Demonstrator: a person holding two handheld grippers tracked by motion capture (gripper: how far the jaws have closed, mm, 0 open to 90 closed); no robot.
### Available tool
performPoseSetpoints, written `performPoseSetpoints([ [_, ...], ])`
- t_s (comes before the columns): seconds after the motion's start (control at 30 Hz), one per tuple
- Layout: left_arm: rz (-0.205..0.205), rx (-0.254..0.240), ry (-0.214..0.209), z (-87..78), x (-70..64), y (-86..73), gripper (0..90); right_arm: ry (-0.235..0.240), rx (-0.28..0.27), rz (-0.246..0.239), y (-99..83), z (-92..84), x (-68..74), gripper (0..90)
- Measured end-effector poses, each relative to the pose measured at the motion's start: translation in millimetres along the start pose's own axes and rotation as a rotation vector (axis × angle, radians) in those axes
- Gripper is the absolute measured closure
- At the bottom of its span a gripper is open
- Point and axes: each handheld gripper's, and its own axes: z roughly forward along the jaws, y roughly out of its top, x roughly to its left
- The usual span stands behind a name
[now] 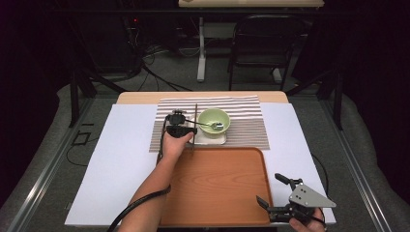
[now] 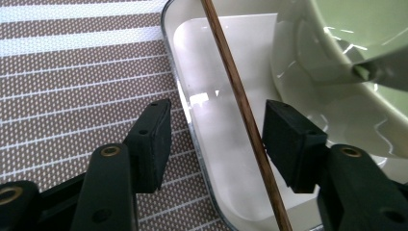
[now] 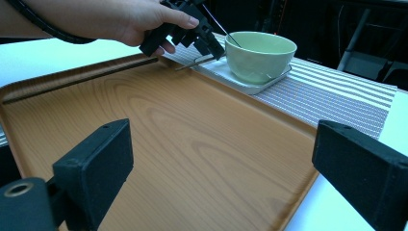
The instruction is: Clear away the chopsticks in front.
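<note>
Left hand-held gripper [image 2: 216,139], jaws apart and straddling the wooden chopstick [image 2: 240,110] on the white dish [image 2: 211,125] at the green bowl's [image 1: 213,121] nine o'clock, seems poised to pinch it, while the right hand-held gripper [image 1: 270,193] idles open.

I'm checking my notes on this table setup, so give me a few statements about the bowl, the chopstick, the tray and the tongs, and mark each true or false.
1. The green bowl stands on the white plate. True.
2. A spoon lies in the bowl. True.
3. The left tongs are clamped tight on the chopstick. False: the chopstick runs between the jaws, close against one pad, with a clear gap to the other.
4. The right tongs hold the bowl. False: they are open and empty, at the near right corner of the wooden tray.
5. The plate lies on the wooden tray. False: it lies on the striped mat beyond the tray.
</note>
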Motion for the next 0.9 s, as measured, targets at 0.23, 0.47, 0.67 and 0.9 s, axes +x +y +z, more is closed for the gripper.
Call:
performPoseSetpoints([
  [0.23,-0.081,0.001,-0.024,-0.3,5.4,-1.6,54.9,0.004,0.001,-0.001,0.1,0.2,0.4,7.2],
  [0.47,-0.115,0.003,-0.02,-2.5,8.5,-1.9,70.0,0.007,0.002,-0.001,-0.1,0.5,0.5,7.5],
  [0.67,-0.179,0.004,-0.034,-4.3,12.5,-2.6,84.0,0.008,0.004,-0.001,0.0,0.8,1.5,7.6],
  [0.9,-0.232,-0.036,-0.071,-8.2,18.3,-5.5,85.7,0.004,0.001,-0.012,0.0,0.7,0.0,7.8],
])
